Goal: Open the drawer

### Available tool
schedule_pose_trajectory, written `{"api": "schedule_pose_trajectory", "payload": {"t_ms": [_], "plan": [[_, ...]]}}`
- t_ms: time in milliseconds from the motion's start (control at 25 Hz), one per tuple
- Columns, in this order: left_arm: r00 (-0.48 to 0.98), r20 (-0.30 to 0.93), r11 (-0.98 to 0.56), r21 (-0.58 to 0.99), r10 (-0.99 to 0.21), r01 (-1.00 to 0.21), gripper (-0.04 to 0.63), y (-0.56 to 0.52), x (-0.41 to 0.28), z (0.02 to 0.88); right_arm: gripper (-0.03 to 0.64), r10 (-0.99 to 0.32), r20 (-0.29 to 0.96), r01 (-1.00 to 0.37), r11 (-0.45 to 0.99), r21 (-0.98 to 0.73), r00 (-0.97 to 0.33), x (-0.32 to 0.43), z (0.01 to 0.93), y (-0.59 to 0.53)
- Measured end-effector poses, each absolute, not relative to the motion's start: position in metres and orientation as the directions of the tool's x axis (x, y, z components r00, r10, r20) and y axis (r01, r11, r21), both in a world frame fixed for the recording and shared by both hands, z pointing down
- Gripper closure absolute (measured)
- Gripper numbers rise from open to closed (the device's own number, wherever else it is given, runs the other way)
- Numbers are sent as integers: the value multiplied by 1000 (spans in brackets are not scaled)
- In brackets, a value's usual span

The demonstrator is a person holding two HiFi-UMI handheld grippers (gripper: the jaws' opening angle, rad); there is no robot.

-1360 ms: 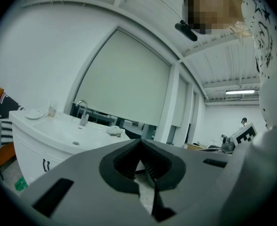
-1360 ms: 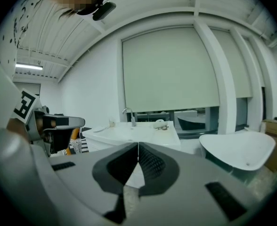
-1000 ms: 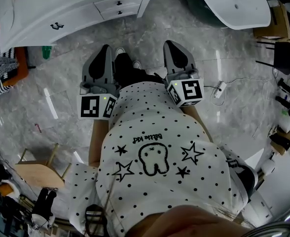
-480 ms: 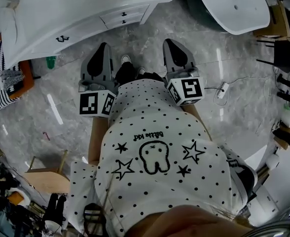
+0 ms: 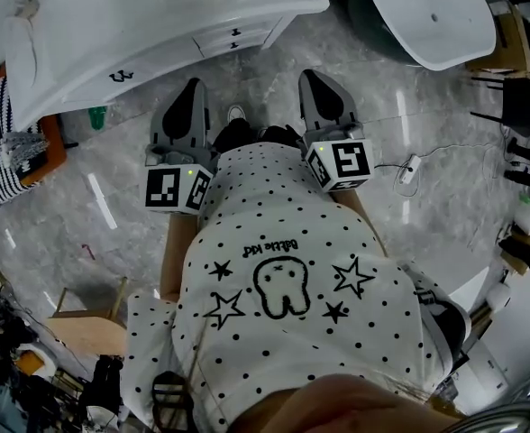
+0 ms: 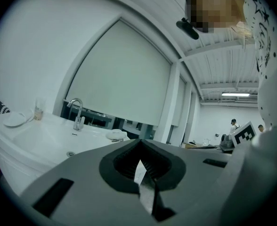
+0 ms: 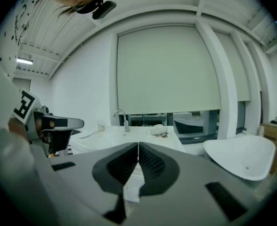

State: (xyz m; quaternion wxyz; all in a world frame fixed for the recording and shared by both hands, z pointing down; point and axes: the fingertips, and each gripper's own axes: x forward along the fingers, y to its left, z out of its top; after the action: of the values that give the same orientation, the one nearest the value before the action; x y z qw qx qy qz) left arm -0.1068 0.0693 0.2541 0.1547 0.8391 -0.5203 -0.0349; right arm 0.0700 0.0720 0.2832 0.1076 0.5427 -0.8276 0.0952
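Vanity [image 5: 139,25] has drawn nearer since a second ago — my left gripper [image 5: 191,88] and right gripper [image 5: 315,79] sit closed, empty; advise parting one squarely before the far drawer [image 5: 238,36].

Upside-down print on dotted shirt [image 5: 274,350], not surely readable, square coded markers on left cube [image 5: 175,189], right cube [image 5: 341,165]

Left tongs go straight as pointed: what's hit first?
Probably the front of the white cabinet, near its small drawers. Only floor seems to lie between it and the left tongs; depth is unclear.
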Motion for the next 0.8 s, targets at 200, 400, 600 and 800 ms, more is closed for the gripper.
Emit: {"api": "schedule_pose_trajectory", "payload": {"t_ms": [200, 400, 600, 800], "plan": [[453, 116, -404, 297, -884, -865, 591, 68, -108, 253, 601, -867, 294, -913, 405, -55, -402, 65, 284, 71], [447, 122, -395, 306, -886, -866, 591, 70, -110, 255, 601, -862, 301, -909, 413, -52, -409, 63, 284, 71], [450, 123, -395, 315, -885, -863, 591, 68, -108, 255, 601, -861, 316, -914, 403, -55, -399, 66, 285, 73], [443, 133, -384, 322, -887, -865, 591, 68, -109, 254, 601, -853, 325, -909, 413, -61, -409, 63, 284, 71]]}}
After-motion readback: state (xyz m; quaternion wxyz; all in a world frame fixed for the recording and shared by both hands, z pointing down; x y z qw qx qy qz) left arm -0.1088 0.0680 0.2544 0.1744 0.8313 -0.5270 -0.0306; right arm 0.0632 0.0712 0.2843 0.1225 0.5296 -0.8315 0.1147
